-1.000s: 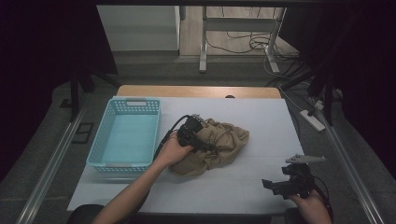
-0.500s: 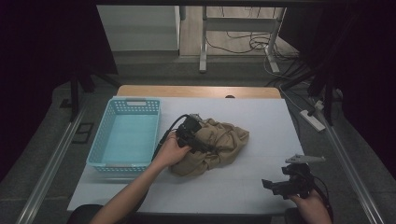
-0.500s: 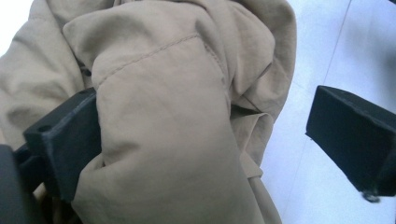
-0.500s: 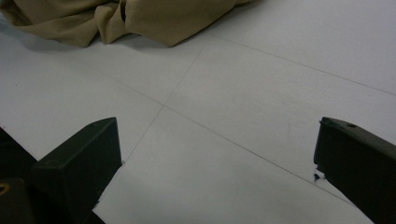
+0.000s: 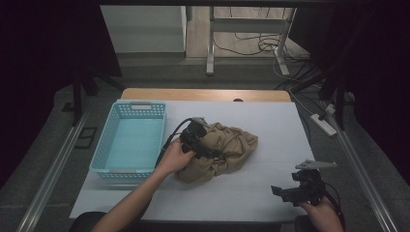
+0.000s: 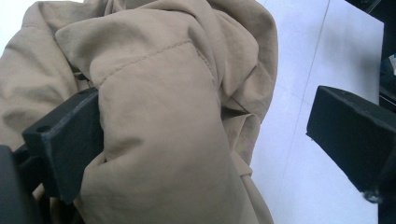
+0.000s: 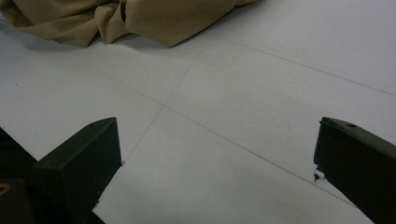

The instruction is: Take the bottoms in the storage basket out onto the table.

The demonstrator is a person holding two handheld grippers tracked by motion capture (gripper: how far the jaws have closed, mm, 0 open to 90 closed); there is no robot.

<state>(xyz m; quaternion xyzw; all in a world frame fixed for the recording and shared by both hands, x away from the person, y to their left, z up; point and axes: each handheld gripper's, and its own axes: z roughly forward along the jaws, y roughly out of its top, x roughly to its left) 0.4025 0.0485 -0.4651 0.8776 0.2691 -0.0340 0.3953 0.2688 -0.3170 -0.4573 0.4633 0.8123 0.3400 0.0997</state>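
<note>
- A light blue basket [image 5: 129,140] stands on the white tabletop [image 5: 270,125], to the left of the left hand-held gripper [image 5: 205,145] and just beyond the person's left hand [image 5: 173,157].
- The left hand-held gripper lies against the left side of a crumpled tan cloth [image 5: 225,150], with its black cable arching back toward the basket.
- In the left gripper view, the jaws of the left hand-held gripper [image 6: 205,140] stand wide apart, having just been opening.
- There a thick fold of the tan cloth [image 6: 159,116] sits between the jaws: it lies against the left jaw, while the right jaw stands clear of it over bare tabletop [image 6: 299,186].
- The tan cloth rests in a heap near the middle of the tabletop, well apart from the right hand-held gripper [image 5: 283,192].
- The right hand-held gripper sits low at the near right corner of the tabletop, held in the person's right hand [image 5: 321,212], with a grey three-cornered plate on top.
- In the right gripper view, the right hand-held gripper [image 7: 217,158] has its jaws wide apart with nothing between them, just above the white tabletop [image 7: 261,93].
- The tan cloth [image 7: 140,18] lies ahead of those jaws, far off at the upper left.
</note>
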